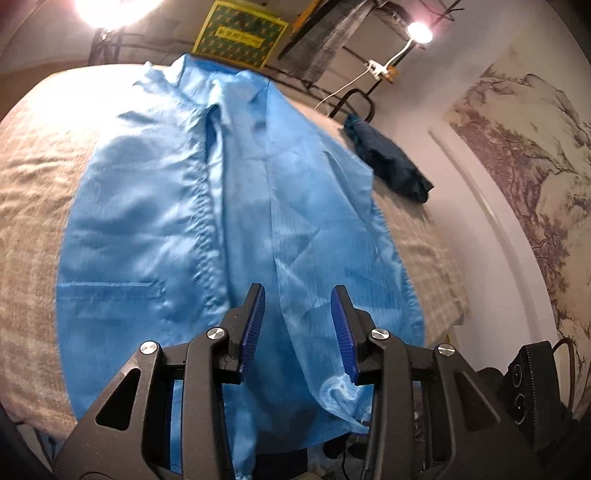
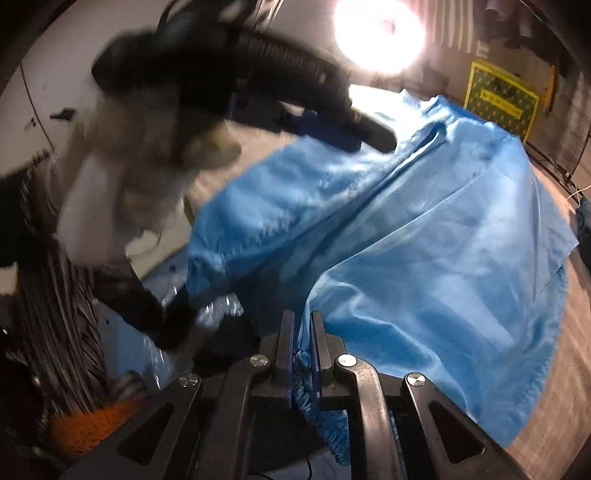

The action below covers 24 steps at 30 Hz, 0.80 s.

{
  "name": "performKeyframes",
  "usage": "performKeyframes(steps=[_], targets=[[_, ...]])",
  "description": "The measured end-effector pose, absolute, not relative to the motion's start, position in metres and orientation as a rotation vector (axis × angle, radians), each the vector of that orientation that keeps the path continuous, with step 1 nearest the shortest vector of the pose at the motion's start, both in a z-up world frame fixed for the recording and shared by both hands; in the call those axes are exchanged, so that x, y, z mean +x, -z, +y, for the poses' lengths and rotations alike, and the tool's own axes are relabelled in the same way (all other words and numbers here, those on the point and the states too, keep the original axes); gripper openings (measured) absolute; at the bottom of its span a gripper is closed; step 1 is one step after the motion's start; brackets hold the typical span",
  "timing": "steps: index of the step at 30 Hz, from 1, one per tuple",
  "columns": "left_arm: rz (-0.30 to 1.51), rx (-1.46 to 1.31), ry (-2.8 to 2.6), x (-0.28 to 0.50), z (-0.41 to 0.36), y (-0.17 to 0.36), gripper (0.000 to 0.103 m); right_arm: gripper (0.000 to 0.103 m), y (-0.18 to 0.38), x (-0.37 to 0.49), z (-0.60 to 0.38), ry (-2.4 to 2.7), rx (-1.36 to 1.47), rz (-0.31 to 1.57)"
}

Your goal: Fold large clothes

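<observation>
A large light-blue coat (image 1: 177, 192) lies spread on a bed with a beige cover (image 1: 33, 192), collar at the far end. My left gripper (image 1: 298, 291) hovers over the coat's near hem with its blue pads (image 1: 255, 325) apart and no cloth pinched between them. My right gripper (image 2: 303, 317) is shut on a bunched edge of the coat (image 2: 424, 240), which rises from the bed in a lifted fold towards the jaws. In the right wrist view the left gripper (image 2: 373, 134) appears blurred over the coat's far side.
A dark blue garment (image 1: 388, 158) lies at the bed's right edge. A yellow-green box (image 1: 236, 37) and a clip lamp (image 1: 419, 31) stand behind the bed. A black device (image 1: 528, 384) sits at the near right. A person's blurred body (image 2: 110, 184) fills the left of the right wrist view.
</observation>
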<state>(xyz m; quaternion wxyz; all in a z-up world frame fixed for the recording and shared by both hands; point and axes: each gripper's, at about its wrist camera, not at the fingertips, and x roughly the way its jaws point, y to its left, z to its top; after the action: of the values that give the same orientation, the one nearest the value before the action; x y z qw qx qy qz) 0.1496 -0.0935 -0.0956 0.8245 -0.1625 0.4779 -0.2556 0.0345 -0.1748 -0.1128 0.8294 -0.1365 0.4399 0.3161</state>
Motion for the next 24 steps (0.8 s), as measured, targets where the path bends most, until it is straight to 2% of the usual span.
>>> performKeyframes(steps=[3,4,5,10,12,15,20,22,24], targets=[[1.051,-0.337,0.538,0.15,-0.095,0.105,0.037,0.01,0.117,0.039,-0.183,-0.673,-0.295,0.954],[1.064,-0.332,0.541,0.149,-0.097,0.108,0.037,0.017,0.115,0.04,-0.189,-0.681,-0.279,0.958],[1.078,-0.326,0.547,0.148,-0.1,0.111,0.037,0.034,0.113,0.041,-0.192,-0.685,-0.256,0.957],[1.096,-0.266,0.609,0.134,-0.119,0.114,0.037,0.05,0.084,0.044,-0.242,-0.826,-0.006,0.907],[1.106,-0.25,0.632,0.127,-0.127,0.114,0.037,0.051,0.072,0.046,-0.273,-0.857,0.127,0.851],[1.143,-0.273,0.671,0.118,-0.137,0.121,0.047,0.052,0.064,0.058,-0.314,-0.699,0.215,0.803],[1.193,-0.218,0.744,0.099,-0.171,0.131,0.048,0.051,0.083,0.104,-0.374,-0.48,0.396,0.84],[1.203,-0.189,0.777,0.09,-0.184,0.132,0.056,0.051,0.093,0.13,-0.389,-0.432,0.458,0.868],[1.202,-0.139,0.81,0.08,-0.198,0.133,0.059,0.051,0.102,0.154,-0.398,-0.421,0.499,0.893]])
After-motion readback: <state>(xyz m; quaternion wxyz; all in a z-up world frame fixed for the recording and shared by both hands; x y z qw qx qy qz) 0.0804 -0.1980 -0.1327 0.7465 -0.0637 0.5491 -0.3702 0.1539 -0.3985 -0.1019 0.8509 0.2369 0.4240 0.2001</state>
